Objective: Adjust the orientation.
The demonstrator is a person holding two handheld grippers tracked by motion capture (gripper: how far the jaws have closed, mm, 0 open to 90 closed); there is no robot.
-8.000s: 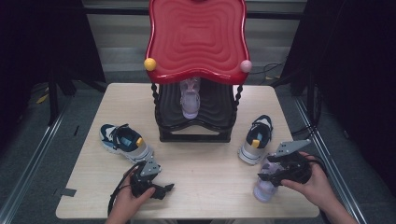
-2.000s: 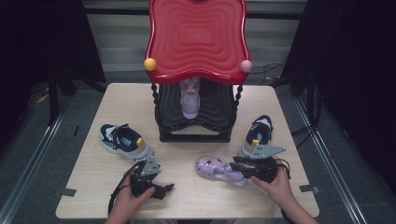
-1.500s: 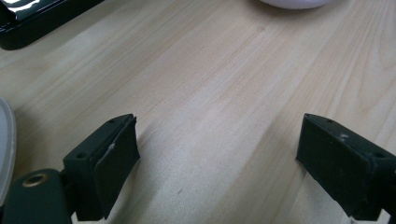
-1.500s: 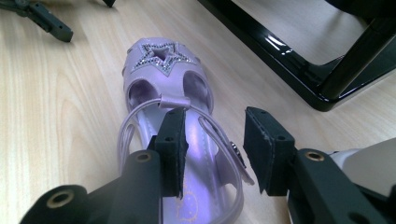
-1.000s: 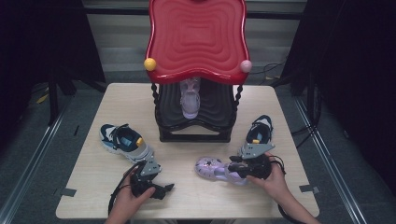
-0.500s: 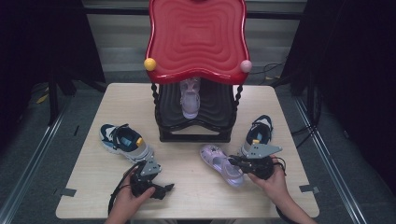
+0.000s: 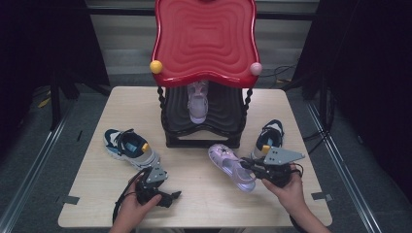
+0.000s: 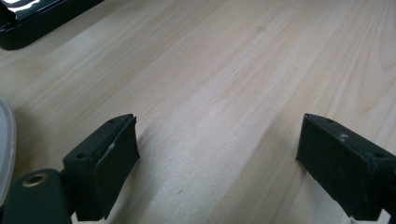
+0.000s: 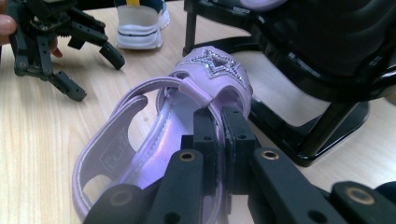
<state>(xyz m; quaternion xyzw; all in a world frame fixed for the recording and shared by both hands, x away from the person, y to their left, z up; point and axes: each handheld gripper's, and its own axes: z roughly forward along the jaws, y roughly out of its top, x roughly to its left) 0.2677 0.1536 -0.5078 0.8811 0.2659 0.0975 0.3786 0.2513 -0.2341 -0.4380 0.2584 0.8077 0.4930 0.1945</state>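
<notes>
On the wooden table (image 7: 97, 194) stands a black shoe rack (image 7: 204, 121) with a red wavy top (image 7: 204, 39), and one lilac sandal (image 7: 197, 102) rests on its upper shelf. A second lilac sandal (image 7: 231, 166) lies on the table just in front of the rack's right corner, with its toe turned toward the rack.

The right gripper (image 7: 252, 167) is at the heel end of this sandal. In the right gripper view its fingers (image 9: 205, 135) are pressed almost together on the side strap of the sandal (image 9: 205, 88), so they hold it firmly. The star decoration on the toe strap is near the foot of the rack (image 9: 317, 149).

The left gripper (image 7: 167, 196) rests low near the front edge of the table, in the person's left hand (image 7: 131, 208). Its fingers (image 8: 112, 158) are spread wide apart and hold nothing; bare table shows between them.

A blue and white sneaker (image 7: 130, 147) lies to the left of the rack, and another sneaker (image 7: 268, 138) lies to its right, just behind the right gripper.
</notes>
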